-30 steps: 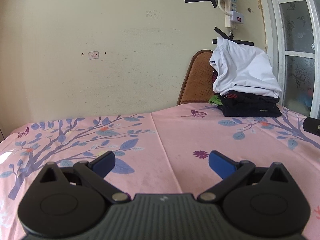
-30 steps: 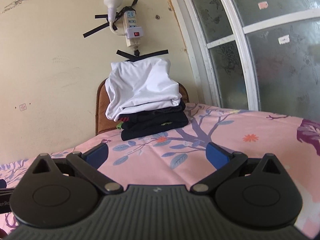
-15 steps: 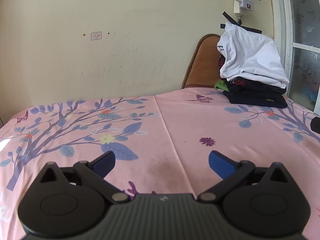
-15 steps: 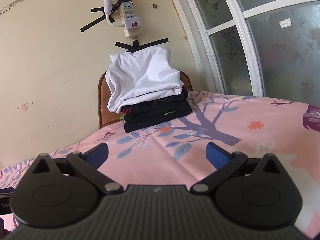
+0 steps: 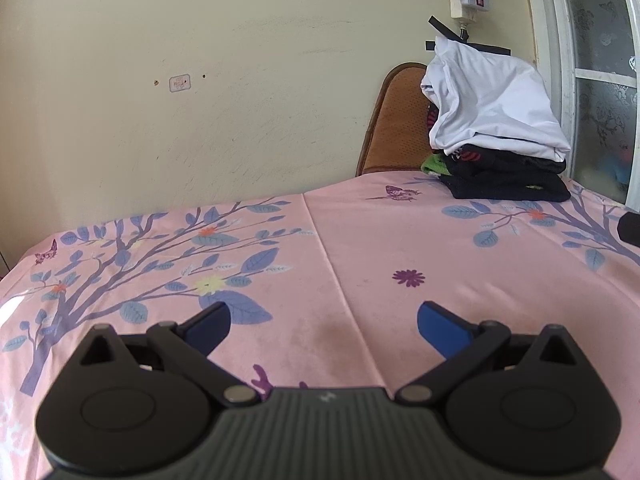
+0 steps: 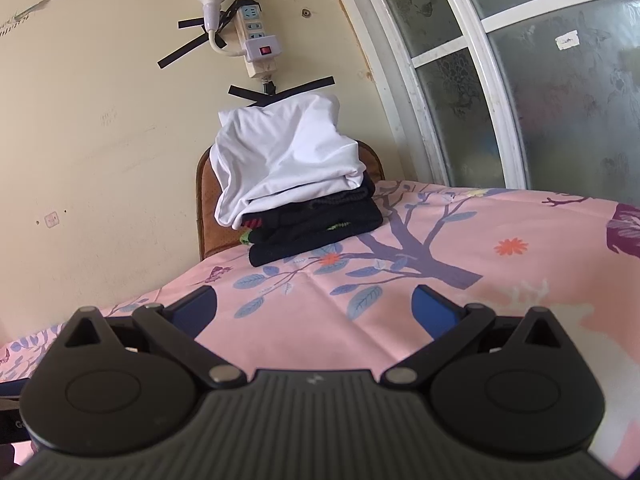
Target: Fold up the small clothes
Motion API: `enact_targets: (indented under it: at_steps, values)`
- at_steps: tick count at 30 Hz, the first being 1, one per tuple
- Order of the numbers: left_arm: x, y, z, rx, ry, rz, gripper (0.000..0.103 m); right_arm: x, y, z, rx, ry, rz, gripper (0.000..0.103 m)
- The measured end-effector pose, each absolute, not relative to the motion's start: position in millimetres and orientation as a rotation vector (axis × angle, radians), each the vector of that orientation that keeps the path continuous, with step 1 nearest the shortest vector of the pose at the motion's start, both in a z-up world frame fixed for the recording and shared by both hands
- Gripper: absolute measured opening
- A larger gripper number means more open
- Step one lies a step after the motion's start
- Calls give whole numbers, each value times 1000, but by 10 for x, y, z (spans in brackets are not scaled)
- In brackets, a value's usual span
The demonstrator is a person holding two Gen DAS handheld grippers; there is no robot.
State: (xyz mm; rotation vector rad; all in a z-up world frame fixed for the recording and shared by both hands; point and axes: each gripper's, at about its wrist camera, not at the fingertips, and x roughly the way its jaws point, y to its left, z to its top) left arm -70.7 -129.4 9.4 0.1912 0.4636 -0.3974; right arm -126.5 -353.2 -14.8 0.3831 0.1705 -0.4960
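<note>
both grippers, left (image 5: 322, 326) and right (image 6: 314, 308), gape empty; the pile (image 6: 300, 196) lies far ahead, nearer the right.

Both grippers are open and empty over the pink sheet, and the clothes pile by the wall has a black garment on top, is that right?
Not quite. A white garment tops the clothes pile; the black ones lie under it, as the right wrist view shows. The left gripper and right gripper are open and empty over the pink sheet.
</note>
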Motion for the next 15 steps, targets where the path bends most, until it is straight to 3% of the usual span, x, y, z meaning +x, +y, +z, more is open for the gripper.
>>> enact_targets:
  at_steps: [15]
  values:
    - [-712, -1285, 93, 196, 464, -413, 103, -1243, -3521, -152, 386, 182, -494, 103]
